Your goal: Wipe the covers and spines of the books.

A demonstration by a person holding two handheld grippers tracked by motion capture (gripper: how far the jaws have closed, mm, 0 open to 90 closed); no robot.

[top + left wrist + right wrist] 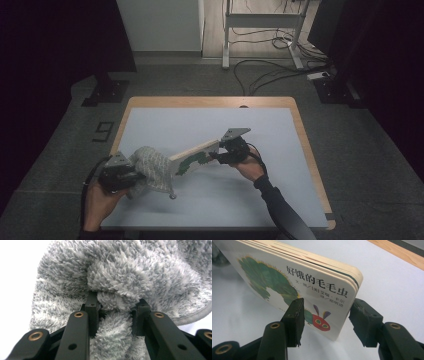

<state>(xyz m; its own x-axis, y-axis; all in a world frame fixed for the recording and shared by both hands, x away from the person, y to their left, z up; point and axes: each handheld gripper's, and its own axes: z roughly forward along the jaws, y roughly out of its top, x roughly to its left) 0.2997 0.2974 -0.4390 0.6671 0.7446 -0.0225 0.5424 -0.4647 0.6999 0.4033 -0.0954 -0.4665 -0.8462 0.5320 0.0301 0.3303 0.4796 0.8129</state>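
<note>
Low, left tool (131, 176) pinching cloth (152, 169)

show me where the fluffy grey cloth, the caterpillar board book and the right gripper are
Fluffy grey cloth (117, 282), left gripper view, on the bunched fold above the jaws.
Caterpillar board book (287, 285), right gripper view, on its front cover.
Right gripper (220, 152), high view, at its tips against the book's end.

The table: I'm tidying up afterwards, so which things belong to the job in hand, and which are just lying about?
In use:
- fluffy grey cloth, pinched by the left gripper
- thick caterpillar board book, held by the right gripper

Lying about:
- floor cables
- white metal stand
</note>
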